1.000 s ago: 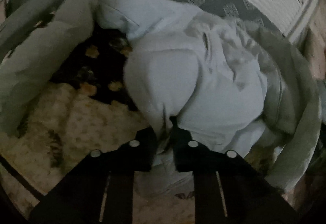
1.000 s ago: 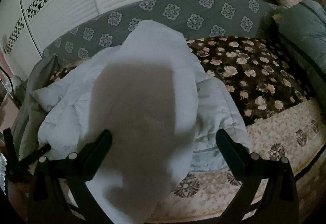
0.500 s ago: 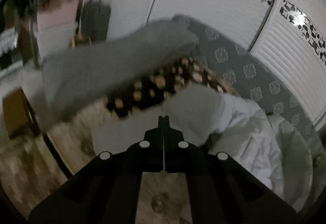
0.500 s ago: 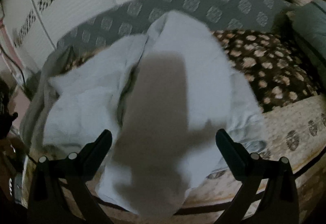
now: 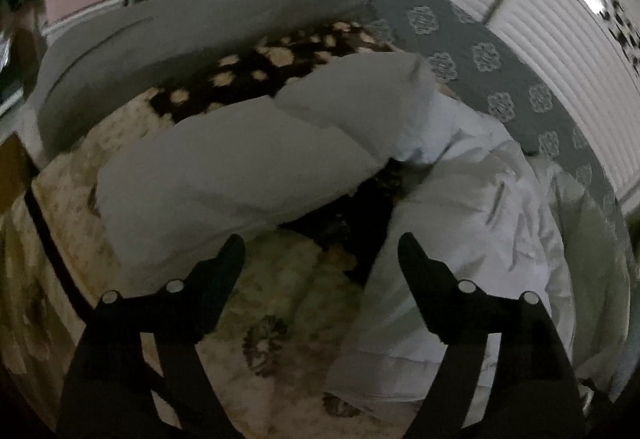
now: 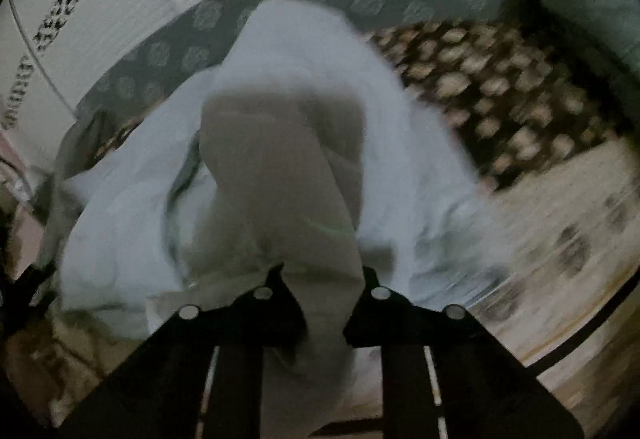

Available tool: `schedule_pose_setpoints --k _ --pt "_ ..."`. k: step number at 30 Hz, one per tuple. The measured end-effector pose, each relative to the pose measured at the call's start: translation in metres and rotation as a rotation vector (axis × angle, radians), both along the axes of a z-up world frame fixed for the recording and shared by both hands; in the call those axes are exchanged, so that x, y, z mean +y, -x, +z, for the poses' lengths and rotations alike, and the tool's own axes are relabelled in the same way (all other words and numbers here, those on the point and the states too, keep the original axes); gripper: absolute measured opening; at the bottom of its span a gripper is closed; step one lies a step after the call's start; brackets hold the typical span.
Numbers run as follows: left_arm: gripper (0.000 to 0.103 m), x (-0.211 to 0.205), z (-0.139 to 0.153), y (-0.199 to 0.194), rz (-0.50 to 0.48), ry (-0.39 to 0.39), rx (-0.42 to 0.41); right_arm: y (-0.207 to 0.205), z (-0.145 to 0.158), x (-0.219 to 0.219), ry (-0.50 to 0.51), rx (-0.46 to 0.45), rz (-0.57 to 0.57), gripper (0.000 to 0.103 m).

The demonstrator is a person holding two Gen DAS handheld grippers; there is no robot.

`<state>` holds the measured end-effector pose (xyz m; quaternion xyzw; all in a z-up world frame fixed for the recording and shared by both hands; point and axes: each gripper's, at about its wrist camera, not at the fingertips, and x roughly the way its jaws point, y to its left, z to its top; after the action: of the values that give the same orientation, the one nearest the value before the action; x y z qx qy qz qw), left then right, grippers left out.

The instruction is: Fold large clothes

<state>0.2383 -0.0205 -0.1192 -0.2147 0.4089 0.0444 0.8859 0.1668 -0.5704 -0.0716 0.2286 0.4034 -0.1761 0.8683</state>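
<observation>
Item: one pale blue-white padded jacket (image 5: 480, 199), lying crumpled on a bed with a floral bedspread (image 5: 280, 319). In the left wrist view its bulk runs from the near right edge up toward the grey patterned headboard (image 5: 480, 55), and one sleeve (image 5: 240, 175) stretches out leftward across the cover, its long axis roughly crosswise to the body. In the right wrist view the jacket (image 6: 132, 223) heaps up in the middle, with a long fold of it (image 6: 280, 191) drawn toward the camera; its further orientation cannot be told through the blur.

Appearance: light, quilted, puffy, heavily wrinkled; a darker lining shows at an opening.

Count: one jacket; one grey garment or cushion (image 5: 180, 23) at the far left of the bed; two grippers.

Tools: left gripper (image 5: 320, 251), jaws opening and spread wide, nothing between them, hanging over bare bedspread between sleeve and body. Right gripper (image 6: 322, 279), fingers pinched on the drawn fold of the jacket.

Surroundings: white louvred wardrobe doors (image 5: 540, 11) behind the headboard.
</observation>
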Motion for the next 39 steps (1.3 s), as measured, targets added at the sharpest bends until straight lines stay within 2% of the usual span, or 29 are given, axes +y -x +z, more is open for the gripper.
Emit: schedule_pose_setpoints --k 3,6,7,8,9,10,11,13,18,19,21,23,25,29,31,32,33,34,35,37,39 --pt "0.077 0.003 -0.001 -0.001 -0.009 0.020 -0.006 0.012 0.023 -0.054 0.072 -0.027 -0.139 0.012" --pt "0.074 -0.009 0.003 -0.003 -0.080 -0.016 -0.027 0.028 0.043 -0.095 0.302 -0.015 -0.331 0.015" --pt "0.074 -0.012 0.004 -0.002 -0.099 -0.027 -0.033 0.033 0.042 -0.112 0.403 0.017 -0.400 0.024" --pt "0.074 -0.018 0.005 -0.001 -0.127 -0.047 -0.040 0.034 0.038 -0.123 0.440 0.050 -0.428 0.031" --pt "0.074 -0.023 0.006 -0.002 -0.145 -0.067 -0.042 0.039 0.028 -0.137 0.418 0.069 -0.445 0.044" --pt "0.074 -0.028 0.005 -0.002 -0.154 -0.084 -0.043 0.042 0.020 -0.144 0.374 0.064 -0.447 0.060" --pt "0.074 -0.032 0.004 -0.003 -0.160 -0.093 -0.039 0.045 0.013 -0.149 0.325 0.061 -0.448 0.067" --pt "0.074 -0.036 0.000 -0.006 -0.165 -0.090 -0.030 0.046 0.012 -0.149 0.300 0.047 -0.439 0.087" --pt "0.075 -0.046 -0.010 -0.009 -0.190 -0.103 -0.006 0.042 0.053 -0.113 0.374 -0.108 -0.347 0.100" --pt "0.076 -0.046 -0.012 -0.009 -0.191 -0.100 -0.001 0.042 0.059 -0.099 0.374 -0.144 -0.286 0.101" --pt "0.076 -0.050 -0.017 -0.008 -0.196 -0.089 0.013 0.028 0.055 -0.070 0.327 -0.136 -0.144 0.101" --pt "0.076 -0.050 -0.021 -0.006 -0.194 -0.077 0.023 0.008 0.034 -0.051 0.254 -0.062 -0.010 0.101" --pt "0.077 -0.050 -0.021 -0.003 -0.190 -0.077 0.025 -0.010 0.008 -0.035 0.263 0.027 0.060 0.101" --pt "0.080 -0.052 -0.013 0.001 -0.201 -0.103 -0.001 -0.033 -0.030 -0.034 0.351 0.169 0.067 0.101" --pt "0.084 -0.054 -0.016 0.000 -0.210 -0.104 0.004 -0.037 -0.043 -0.044 0.321 0.186 0.054 0.100" --pt "0.084 -0.055 -0.020 -0.002 -0.217 -0.100 0.014 -0.039 -0.049 -0.049 0.292 0.189 0.052 0.095" --pt "0.084 -0.057 -0.024 -0.003 -0.222 -0.096 0.024 -0.040 -0.053 -0.052 0.267 0.188 0.051 0.068" --pt "0.084 -0.058 -0.027 -0.005 -0.226 -0.094 0.031 -0.040 -0.058 -0.056 0.221 0.182 0.051 0.050" --pt "0.084 -0.060 -0.032 -0.007 -0.231 -0.095 0.038 -0.039 -0.061 -0.059 0.187 0.176 0.032 0.046" --pt "0.085 -0.062 -0.035 -0.010 -0.237 -0.104 0.039 -0.036 -0.056 -0.055 0.185 0.152 0.009 0.021" --pt "0.085 -0.064 -0.033 -0.010 -0.238 -0.117 0.030 -0.032 -0.043 -0.055 0.163 0.103 -0.017 0.013"
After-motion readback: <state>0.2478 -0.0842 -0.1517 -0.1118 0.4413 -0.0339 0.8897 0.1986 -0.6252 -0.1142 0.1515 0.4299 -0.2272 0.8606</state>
